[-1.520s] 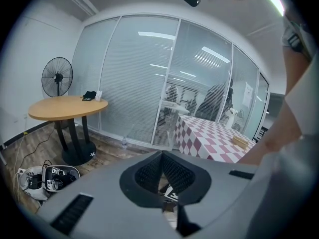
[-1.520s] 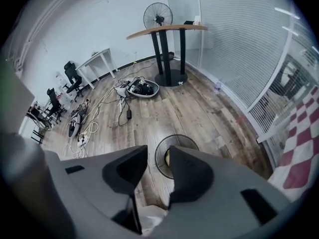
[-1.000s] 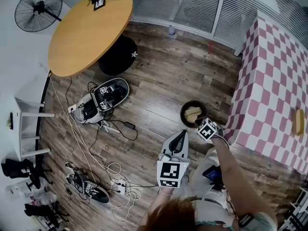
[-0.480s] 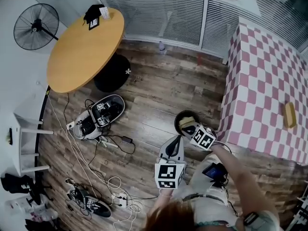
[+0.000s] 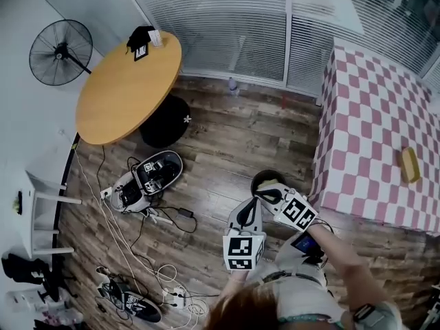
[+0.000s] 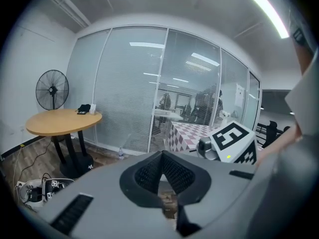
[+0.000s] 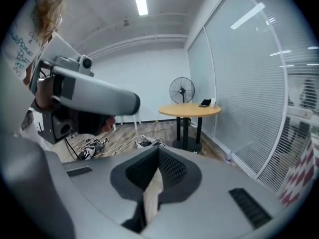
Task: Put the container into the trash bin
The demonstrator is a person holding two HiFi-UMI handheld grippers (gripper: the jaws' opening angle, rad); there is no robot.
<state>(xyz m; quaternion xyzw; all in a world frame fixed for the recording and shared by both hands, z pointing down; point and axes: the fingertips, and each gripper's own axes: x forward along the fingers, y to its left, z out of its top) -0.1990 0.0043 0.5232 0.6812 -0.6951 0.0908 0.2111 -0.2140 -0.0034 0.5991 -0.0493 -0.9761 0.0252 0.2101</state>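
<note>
A dark round trash bin [image 5: 262, 179] stands on the wood floor beside the checkered table. A pale yellowish container [image 5: 271, 183] lies inside it, partly hidden behind my right gripper. My right gripper [image 5: 264, 195] hangs above the bin's near rim, and its jaws are shut with nothing between them [image 7: 158, 151]. Just to its left, my left gripper [image 5: 249, 202] is also shut and empty [image 6: 162, 155]. The right gripper's marker cube [image 6: 234, 142] shows in the left gripper view.
The pink-and-white checkered table [image 5: 385, 136] at the right carries a yellow object [image 5: 410, 163]. A round wooden table [image 5: 127, 84] and a fan [image 5: 60, 50] stand at the far left. An open case [image 5: 148, 172], cables [image 5: 161, 253], and shoes [image 5: 130, 302] lie on the floor.
My right gripper has lifted up and back from the bin's mouth, still shut, and the container stays in the bin. The left gripper has risen slightly.
</note>
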